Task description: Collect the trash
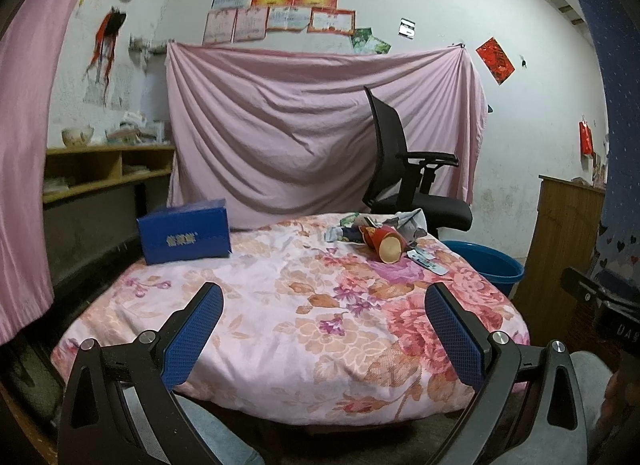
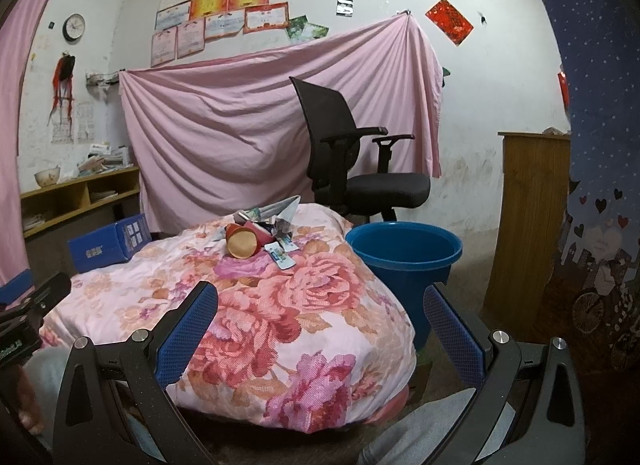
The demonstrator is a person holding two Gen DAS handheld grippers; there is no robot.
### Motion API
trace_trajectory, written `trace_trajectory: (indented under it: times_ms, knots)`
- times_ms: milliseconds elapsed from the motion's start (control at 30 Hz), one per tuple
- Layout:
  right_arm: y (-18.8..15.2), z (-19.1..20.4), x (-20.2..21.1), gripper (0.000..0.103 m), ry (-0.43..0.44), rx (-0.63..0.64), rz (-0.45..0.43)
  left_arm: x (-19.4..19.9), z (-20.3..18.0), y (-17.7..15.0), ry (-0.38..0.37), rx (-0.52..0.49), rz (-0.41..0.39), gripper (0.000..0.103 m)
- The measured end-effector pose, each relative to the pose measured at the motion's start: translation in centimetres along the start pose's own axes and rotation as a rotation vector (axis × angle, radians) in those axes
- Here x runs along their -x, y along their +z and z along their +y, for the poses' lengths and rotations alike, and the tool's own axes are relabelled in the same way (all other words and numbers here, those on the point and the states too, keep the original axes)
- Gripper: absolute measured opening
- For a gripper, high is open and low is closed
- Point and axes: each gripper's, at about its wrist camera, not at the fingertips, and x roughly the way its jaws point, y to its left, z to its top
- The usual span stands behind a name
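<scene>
Both claws agape — trash pile [image 2: 262, 231] beside bucket [image 2: 404, 251], seemingly apart.

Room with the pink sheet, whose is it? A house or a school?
Probably a lived-in home room: certificates and a clock on the wall, an office chair, and a floral quilt.

A pink sheet [image 1: 320, 125] drapes the scuffed white wall [image 2: 472, 97]. A black mesh office chair [image 2: 352, 157] stands before it. Low wooden shelves [image 1: 104, 169] sit leftward.

L gripper [image 1: 324, 297] and R gripper [image 2: 320, 297] — jaws spread wide, nothing held.
</scene>
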Motion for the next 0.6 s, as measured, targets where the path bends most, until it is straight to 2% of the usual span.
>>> trace_trajectory:
  times_ms: [233, 433, 600]
  knots:
    - [1.6, 1.1, -2.1, 0.103, 0.036, 0.069, -0.023, -3.6, -0.1, 1.5, -0.009, 0.013, 0.003, 0.099]
    - [3.5, 2.3, -5.7, 0.103, 0.058, 0.115, -0.078, -8.0, 0.2, 3.7, -0.029, 0.036, 0.001, 0.099]
    - [4.3, 2.9, -9.7, 0.103, 0.066, 0.132, -0.069, -12.3, 0.2, 5.0, -0.053, 0.057, 0.034, 0.099]
